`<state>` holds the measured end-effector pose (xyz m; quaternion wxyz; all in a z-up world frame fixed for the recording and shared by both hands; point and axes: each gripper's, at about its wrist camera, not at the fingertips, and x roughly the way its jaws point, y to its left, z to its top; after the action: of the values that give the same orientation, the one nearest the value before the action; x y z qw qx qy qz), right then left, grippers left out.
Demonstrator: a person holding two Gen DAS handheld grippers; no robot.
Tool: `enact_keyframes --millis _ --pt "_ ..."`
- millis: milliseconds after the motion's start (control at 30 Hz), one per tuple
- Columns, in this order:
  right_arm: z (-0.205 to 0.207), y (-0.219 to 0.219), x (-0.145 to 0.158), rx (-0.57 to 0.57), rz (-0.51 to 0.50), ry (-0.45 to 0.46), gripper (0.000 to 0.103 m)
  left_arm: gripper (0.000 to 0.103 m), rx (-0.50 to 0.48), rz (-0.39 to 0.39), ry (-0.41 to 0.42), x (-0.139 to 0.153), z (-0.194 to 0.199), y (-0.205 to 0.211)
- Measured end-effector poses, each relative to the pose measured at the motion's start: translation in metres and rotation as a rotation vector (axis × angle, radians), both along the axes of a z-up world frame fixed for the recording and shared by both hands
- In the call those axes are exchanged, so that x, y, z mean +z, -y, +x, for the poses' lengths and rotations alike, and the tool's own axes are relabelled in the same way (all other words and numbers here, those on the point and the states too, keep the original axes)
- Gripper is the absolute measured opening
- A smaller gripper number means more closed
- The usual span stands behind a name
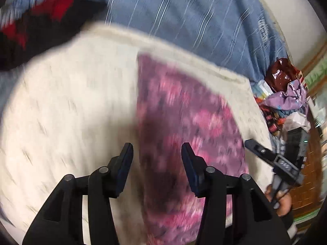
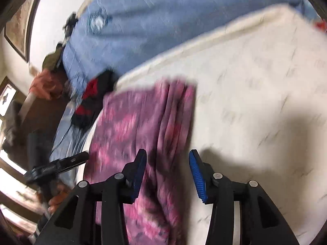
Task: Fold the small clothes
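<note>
The garment (image 1: 184, 122) is a small pink-and-purple patterned piece lying flat on a white quilted cover (image 1: 71, 102), which in turn lies over a blue striped bedsheet (image 1: 184, 10). In the right wrist view it shows lengthwise folds bunched along its right side (image 2: 173, 112), so we judge it already doubled at least once.

Going left to right: a black-and-red item (image 1: 30, 30) sits at the cover's far left corner, well apart from our work. The left claw (image 1: 157, 159) hovers over the garment's left edge, jaws spread, nothing between them. The garment occupies the middle. The right claw (image 2: 167, 169) hovers at the garment's right edge, jaws likewise spread and empty; whether either claw touches the cloth we cannot tell because of blur. To the far right, beyond the bed edge, lies a pile of mixed items (image 1: 286, 94).

Handling, as we judge it: the fabric is light, thin and limp. It will drape, not hold shape, and may drag across the cover if pulled sideways. It is not fragile. We recommend pinching both layers at the two near corners, one claw each, lifting just clear, and carrying the edge over evenly. A single-layer pinch risks undoing the existing fold.
</note>
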<state>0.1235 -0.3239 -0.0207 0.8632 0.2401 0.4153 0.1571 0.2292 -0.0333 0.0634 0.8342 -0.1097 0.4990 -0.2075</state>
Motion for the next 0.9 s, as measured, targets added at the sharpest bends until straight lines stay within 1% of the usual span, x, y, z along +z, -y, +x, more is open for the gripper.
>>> enact_keyframes --millis 33,67,100,133,200,233,300,333,367,400,433,467,533,600,633,667,700,733,767,833,867,900 --pt "0.004 -0.003 0.012 0.001 -0.015 0.050 0.044 0.048 -0.010 0.021 0.044 0.012 0.009 0.008" --pt "0.009 -0.008 0.019 0.009 -0.030 0.082 0.042 0.048 -0.020 0.039 0.067 0.017 0.017 0.017" --pt "0.018 -0.019 0.028 0.035 -0.045 0.117 0.042 0.048 -0.030 0.061 0.081 0.020 0.025 0.025" --pt "0.024 -0.027 0.032 0.056 -0.056 0.132 0.040 0.048 -0.045 0.090 0.087 0.020 0.037 0.036" --pt "0.041 -0.046 0.035 0.096 -0.113 0.151 0.037 0.048 -0.076 0.143 0.067 0.011 0.059 0.054" --pt "0.050 -0.053 0.032 0.107 -0.138 0.150 0.035 0.048 -0.087 0.178 0.047 0.002 0.072 0.063" --pt "0.066 -0.058 0.020 0.108 -0.175 0.130 0.035 0.048 -0.086 0.235 0.020 -0.015 0.090 0.071" --pt "0.073 -0.058 0.014 0.100 -0.187 0.111 0.034 0.048 -0.079 0.256 -0.015 -0.029 0.101 0.072" --pt "0.078 -0.055 0.003 0.089 -0.201 0.081 0.024 0.050 -0.079 0.241 -0.049 -0.041 0.107 0.069" --pt "0.086 -0.049 -0.014 0.085 -0.217 0.025 0.015 0.053 -0.072 0.213 -0.081 -0.051 0.112 0.066" --pt "0.088 -0.044 -0.021 0.079 -0.215 0.023 0.000 0.054 -0.055 0.178 -0.088 -0.055 0.116 0.062" --pt "0.087 -0.037 -0.025 0.076 -0.189 0.054 0.000 0.055 -0.052 0.169 -0.079 -0.054 0.117 0.060" --pt "0.088 -0.027 -0.029 0.074 -0.114 0.045 0.000 0.055 -0.058 0.162 -0.079 -0.053 0.116 0.058" --pt "0.088 -0.026 -0.025 0.070 -0.110 0.029 0.000 0.054 -0.050 0.128 -0.097 -0.048 0.113 0.049" --pt "0.084 -0.026 -0.019 0.063 -0.114 0.029 0.000 0.054 -0.042 0.100 -0.097 -0.039 0.104 0.039" --pt "0.077 -0.026 -0.012 0.072 -0.099 0.041 0.009 0.054 -0.046 0.093 -0.078 -0.031 0.096 0.035" --pt "0.067 -0.029 -0.006 0.092 -0.082 0.062 0.009 0.054 -0.057 0.114 -0.037 -0.022 0.082 0.031" --pt "0.060 -0.030 -0.001 0.113 -0.071 0.081 0.009 0.054 -0.068 0.147 0.021 -0.012 0.063 0.028" --pt "0.047 -0.031 0.004 0.143 -0.064 0.103 0.009 0.055 -0.079 0.169 0.055 -0.008 0.048 0.027" --pt "0.028 -0.039 0.005 0.191 -0.070 0.113 0.009 0.056 -0.123 0.197 0.082 -0.010 0.019 0.029" --pt "0.022 -0.043 0.001 0.203 -0.084 0.103 0.009 0.057 -0.133 0.216 0.077 -0.017 0.011 0.030" --pt "0.017 -0.047 -0.008 0.210 -0.120 0.084 0.006 0.060 -0.141 0.247 0.068 -0.027 0.004 0.033"
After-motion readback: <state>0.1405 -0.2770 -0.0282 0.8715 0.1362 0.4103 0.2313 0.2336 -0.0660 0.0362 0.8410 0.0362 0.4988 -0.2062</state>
